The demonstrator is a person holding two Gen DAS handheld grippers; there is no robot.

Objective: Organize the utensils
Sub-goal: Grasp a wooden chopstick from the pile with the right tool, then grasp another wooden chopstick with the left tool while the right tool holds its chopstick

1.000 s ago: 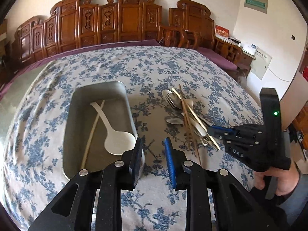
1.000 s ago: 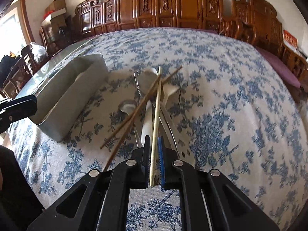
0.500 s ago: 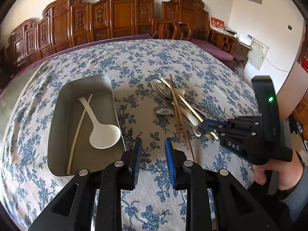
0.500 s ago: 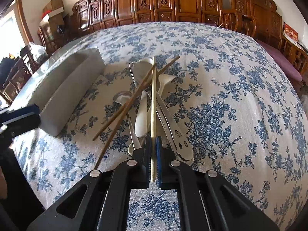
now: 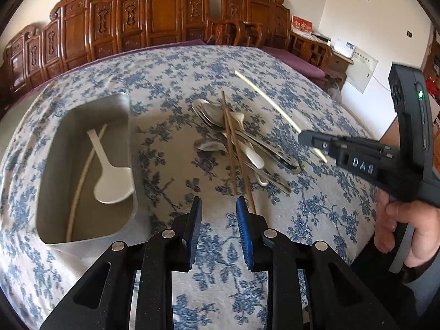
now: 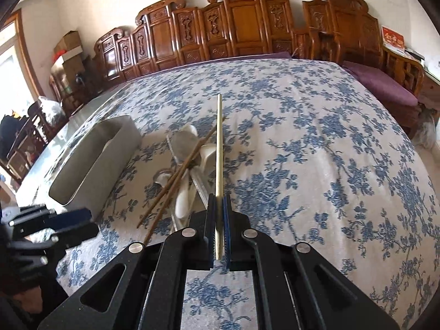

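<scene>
Right wrist view shows the pale chopstick (image 6: 218, 148) pinched between the pads of the right claw (image 6: 219, 217), caught near one end only, the long remainder jutting straight out ahead of the claw and clear of the cloth. From the left wrist view the same stick (image 5: 275, 107) is a blurred streak reaching up and away from the right claw (image 5: 310, 141), lifted off the heap.

That end-grip is the worry, I reckon. A thin round stick held so far from its middle can swivel between the pads or slip out if the hand swings quickly, and the free tip could catch on something before it goes in.

Below and ahead of the right claw lies the pile of spoons (image 6: 187, 162), with two dark chopsticks (image 6: 176, 181) crossed over it; a low pass could drag them off across the floral cloth (image 6: 316, 148).

Off to the left of that claw sits the metal tray (image 6: 90, 170). In the left wrist view the tray (image 5: 126, 126) already holds a white ladle (image 5: 110, 176) and another pale chopstick (image 5: 82, 176). The stick is long, so it would need laying along the tray's length; put in crosswise it may ride on the rim and roll out.

The left claw (image 5: 218, 221) is spread partway with nothing between its pads, hovering just right of the tray's near corner, where it might get in the way.
</scene>
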